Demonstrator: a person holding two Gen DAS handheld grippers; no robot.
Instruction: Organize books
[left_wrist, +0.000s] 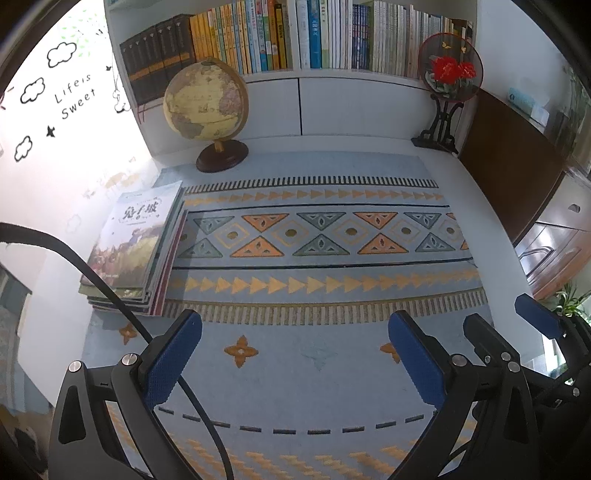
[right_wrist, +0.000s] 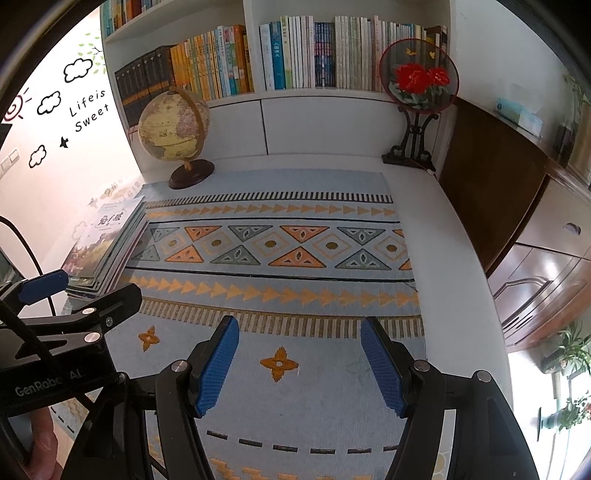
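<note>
Stack of books (left_wrist: 136, 243) flat at left edge of patterned mat (left_wrist: 314, 258), beside wall. Globe (left_wrist: 207, 99) just behind, on mat's far corner. Left gripper (left_wrist: 291, 354) and right gripper (right_wrist: 299, 363) side by side over bare near mat, jaws spread, empty.

The wall (right_wrist: 55, 177) reads "Life is Sweet"; the left hand-held gripper (right_wrist: 83, 295) reads "GenRobo".

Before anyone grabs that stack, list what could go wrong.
1. The stack of books lies fanned, so lower books may slide when the left hand-held gripper lifts.
2. The black cable crosses the stack and could snag.
3. The globe stands just behind; a swing might topple it.
</note>
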